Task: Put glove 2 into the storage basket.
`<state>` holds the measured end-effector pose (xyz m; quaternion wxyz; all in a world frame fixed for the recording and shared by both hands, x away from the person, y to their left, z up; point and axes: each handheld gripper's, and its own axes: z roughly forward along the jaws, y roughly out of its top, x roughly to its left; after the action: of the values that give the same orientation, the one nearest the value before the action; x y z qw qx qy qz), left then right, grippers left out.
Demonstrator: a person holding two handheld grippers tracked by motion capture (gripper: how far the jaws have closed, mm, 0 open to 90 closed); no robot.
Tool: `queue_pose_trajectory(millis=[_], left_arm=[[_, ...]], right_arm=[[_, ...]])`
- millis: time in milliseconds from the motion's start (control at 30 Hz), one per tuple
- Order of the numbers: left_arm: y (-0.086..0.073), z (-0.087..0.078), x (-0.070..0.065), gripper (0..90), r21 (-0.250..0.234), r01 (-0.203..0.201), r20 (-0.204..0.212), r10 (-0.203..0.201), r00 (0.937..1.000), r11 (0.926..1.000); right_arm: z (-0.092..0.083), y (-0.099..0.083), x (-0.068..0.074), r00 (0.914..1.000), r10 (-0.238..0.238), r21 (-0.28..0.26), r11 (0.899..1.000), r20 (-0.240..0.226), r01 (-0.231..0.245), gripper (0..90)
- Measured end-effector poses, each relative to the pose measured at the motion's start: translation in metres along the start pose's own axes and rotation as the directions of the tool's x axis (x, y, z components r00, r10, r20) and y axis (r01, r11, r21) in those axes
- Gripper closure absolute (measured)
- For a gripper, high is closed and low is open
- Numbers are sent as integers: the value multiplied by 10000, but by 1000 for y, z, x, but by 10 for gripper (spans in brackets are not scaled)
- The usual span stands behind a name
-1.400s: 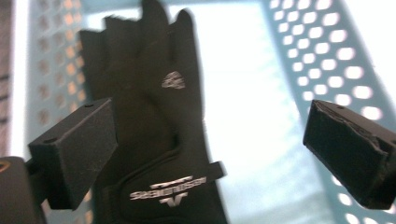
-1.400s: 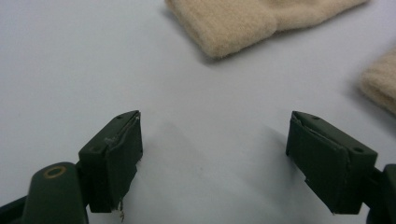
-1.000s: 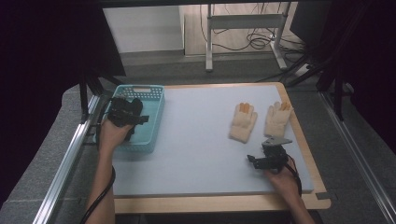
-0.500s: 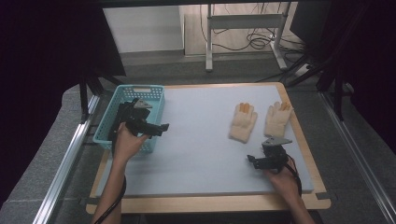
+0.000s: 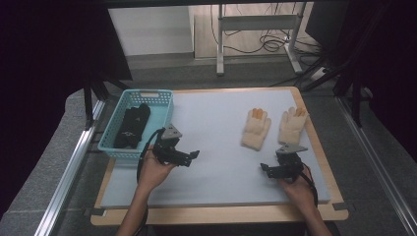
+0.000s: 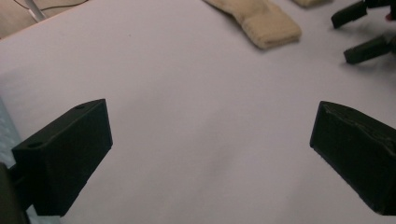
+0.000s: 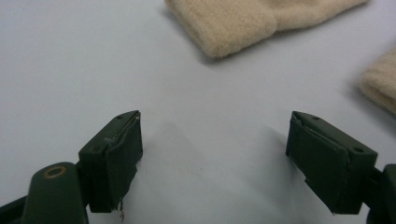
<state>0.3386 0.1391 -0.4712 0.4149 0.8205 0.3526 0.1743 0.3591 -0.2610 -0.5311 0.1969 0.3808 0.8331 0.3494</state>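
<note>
The right hand-held gripper [image 5: 266,169] rests low on the counter [image 5: 216,132], jaws spread and empty, just short of the cuff of the left beige glove [image 5: 256,129]. That glove lies just beyond it, its long axis running away from the person, cuff nearest and orange-tipped fingers farthest. The right beige glove [image 5: 292,126] lies just beside the first, parallel to it. The left hand-held gripper [image 5: 193,158], also spread and empty, sits well apart from the left beige glove, near the teal basket [image 5: 158,96] holding black gloves [image 5: 133,125], so the right one is nearer.
</note>
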Motion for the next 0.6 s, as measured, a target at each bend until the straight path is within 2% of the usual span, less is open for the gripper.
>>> queue_pose_trajectory(millis=[133,267,433,467,533,600], left_arm=[[-14,10,-12,0,-30,8,282,-7,9996,10000],[-29,18,-21,0,153,-68,315,63,9995,9999],[-47,28,-25,0,849,-182,5,182,9998,9962],[-51,29,-24,0,918,-127,-86,136,9999,9957],[-56,31,-23,0,1034,60,-9,-59,10000,9946],[-61,33,-22,0,1263,80,-147,-62,9999,9920]], right_arm=[[0,0,0,10000,11,3,10000,-15,-11,183],[0,0,0,10000,13,0,10000,-18,-13,183],[0,0,0,10000,13,-4,10000,-16,-13,183],[0,0,0,10000,12,-4,10000,-16,-12,183],[0,0,0,10000,10,-5,10000,-13,-10,183],[0,0,0,10000,21,4,10000,-23,-21,183]])
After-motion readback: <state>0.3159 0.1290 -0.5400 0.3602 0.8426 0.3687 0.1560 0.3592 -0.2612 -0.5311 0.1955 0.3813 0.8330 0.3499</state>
